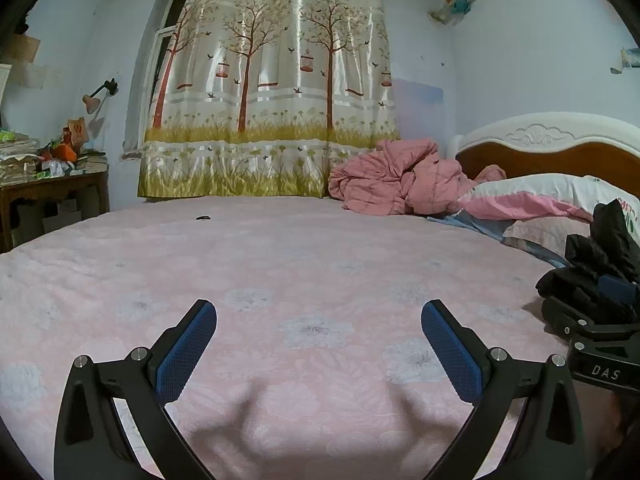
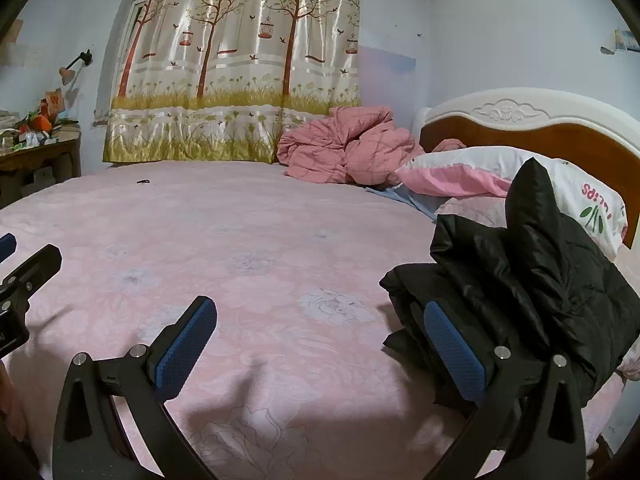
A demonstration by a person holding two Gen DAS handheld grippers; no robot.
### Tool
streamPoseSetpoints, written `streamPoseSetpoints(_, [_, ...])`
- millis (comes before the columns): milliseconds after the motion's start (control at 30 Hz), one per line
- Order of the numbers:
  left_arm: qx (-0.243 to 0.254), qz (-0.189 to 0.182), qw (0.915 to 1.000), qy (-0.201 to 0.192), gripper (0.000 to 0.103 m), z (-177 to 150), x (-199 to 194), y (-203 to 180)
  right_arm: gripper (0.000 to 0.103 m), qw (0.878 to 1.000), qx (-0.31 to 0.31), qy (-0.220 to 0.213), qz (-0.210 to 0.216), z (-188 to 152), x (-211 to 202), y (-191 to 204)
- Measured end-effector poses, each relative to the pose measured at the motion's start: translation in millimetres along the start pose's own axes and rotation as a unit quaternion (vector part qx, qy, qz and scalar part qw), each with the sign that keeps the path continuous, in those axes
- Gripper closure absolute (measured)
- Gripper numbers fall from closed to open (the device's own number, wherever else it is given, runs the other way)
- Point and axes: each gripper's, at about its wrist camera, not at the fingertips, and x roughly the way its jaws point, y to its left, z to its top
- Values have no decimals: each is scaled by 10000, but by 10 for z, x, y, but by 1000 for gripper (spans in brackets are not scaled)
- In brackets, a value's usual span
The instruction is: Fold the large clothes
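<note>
Two grippers over pink bed (image 1: 280,264) | left gripper (image 1: 319,312) fingers apart, empty | right gripper (image 2: 320,310) fingers apart, empty | black jacket (image 2: 532,280) bunched beside pillow (image 2: 480,168), near headboard end

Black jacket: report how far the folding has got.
Done: the black jacket lies in a bundled, folded-looking pile near the pillow. In hand: nothing; the left tool and right tool are both open and empty. Left: no other spread garment shows on the pink bedspread.
</note>
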Motion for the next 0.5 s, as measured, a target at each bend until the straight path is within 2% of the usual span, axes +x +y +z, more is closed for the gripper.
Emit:
streamPoseSetpoints(233, [-225,-65,9996,136,0,-2,37,134,0,10000,69,56,-12,0,26,-62])
streamPoseSetpoints(500, [-167,-99,9996,221,0,4,71,113,0,10000,35,76,3,1,39,-58])
